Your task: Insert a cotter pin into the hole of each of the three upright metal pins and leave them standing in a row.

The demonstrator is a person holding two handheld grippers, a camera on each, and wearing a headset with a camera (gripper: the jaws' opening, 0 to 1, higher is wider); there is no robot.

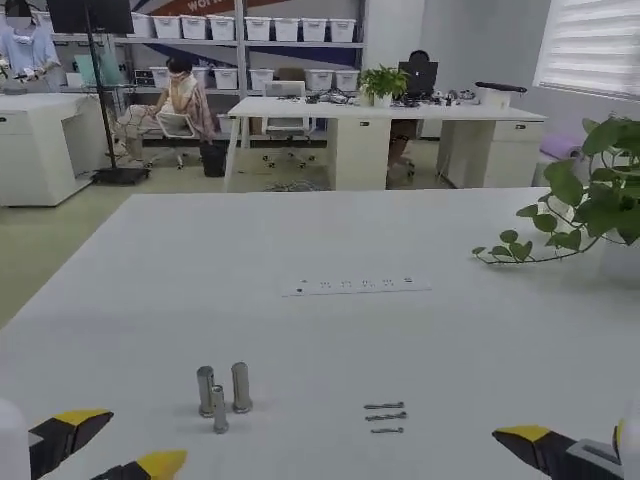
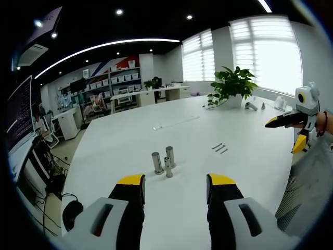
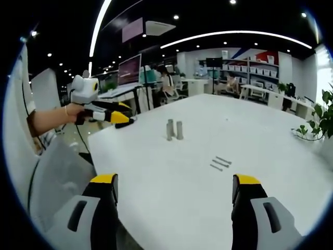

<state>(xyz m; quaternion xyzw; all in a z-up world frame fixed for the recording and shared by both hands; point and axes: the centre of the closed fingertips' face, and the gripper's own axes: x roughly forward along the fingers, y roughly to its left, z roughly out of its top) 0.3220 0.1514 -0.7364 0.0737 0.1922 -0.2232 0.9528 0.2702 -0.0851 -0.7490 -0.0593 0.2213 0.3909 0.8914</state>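
Note:
Three short metal pins (image 1: 222,392) stand upright in a tight cluster on the white table (image 1: 330,340), left of centre. Three small cotter pins (image 1: 385,417) lie side by side to their right. My left gripper (image 1: 122,442) hovers open at the near left edge, a little short of the metal pins (image 2: 164,161), with nothing between its yellow-tipped fingers (image 2: 130,182). My right gripper (image 1: 572,438) is open at the near right, empty, short of the cotter pins (image 3: 220,163). Each gripper appears in the other's view: right gripper (image 2: 284,136), left gripper (image 3: 118,117).
A flat white power strip (image 1: 355,286) lies across the table's middle, beyond the parts. A trailing potted plant (image 1: 585,200) sits at the far right edge. Desks, shelves and a seated person are well behind the table.

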